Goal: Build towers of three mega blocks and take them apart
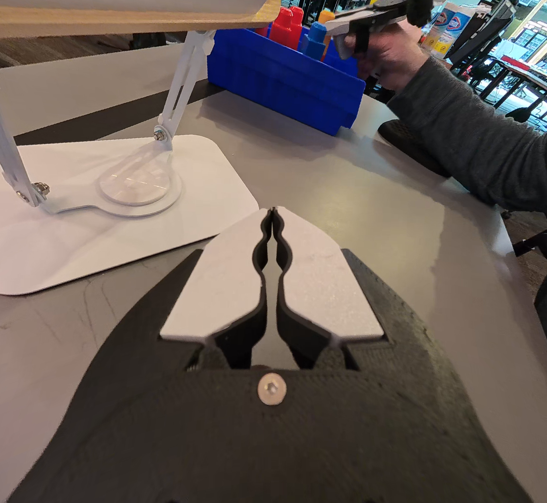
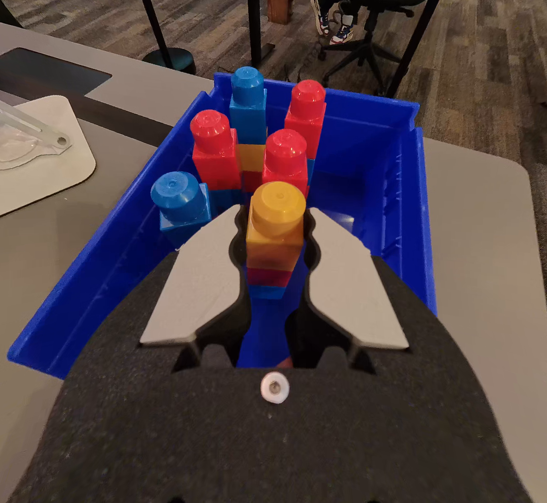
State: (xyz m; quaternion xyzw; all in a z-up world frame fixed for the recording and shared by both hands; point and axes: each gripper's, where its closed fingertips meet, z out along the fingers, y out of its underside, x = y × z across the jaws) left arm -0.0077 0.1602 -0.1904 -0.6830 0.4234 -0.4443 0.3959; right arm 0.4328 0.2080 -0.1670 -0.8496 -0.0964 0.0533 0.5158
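1. Low in the left wrist view, the left gripper [image 1: 271, 212] hovers just above the grey table [image 1: 340, 192]; its two fingers meet at the tips, with only a thin wavy slit between the black pads further back, and nothing sits between them.
2. Left of it, filling the middle left of the frame, lies the white base plate [image 1: 74, 246] of a stand, with white struts rising to a tilted wooden board [image 1: 133, 19] along the upper left.
3. Toward the upper centre, a blue bin [image 1: 281, 86] sits on the table with red, blue and orange blocks poking above its rim; the right gripper [image 1: 333, 28] reaches over it from the upper right, held by a hand [image 1: 387, 56] in a grey sleeve.
4. Seen from the right wrist view, that gripper [image 2: 275, 216] is part open over the bin [image 2: 408, 192], its fingers standing on either side of a tower topped by a yellow block [image 2: 276, 222]; the black pads look to touch the block's sides or sit just beside them, and I cannot tell whether they truly squeeze it.
5. Under the yellow block, a red block [image 2: 268, 277] and then a blue block [image 2: 266, 292] complete the stack of three.
6. Beyond, in the middle of the frame, five more towers stand upright in the bin: one blue-topped tower [image 2: 177, 201] at the left, another at the rear [image 2: 248, 98], and three red-topped ones, left [image 2: 213, 145], centre [image 2: 285, 157] and rear right [image 2: 306, 109].
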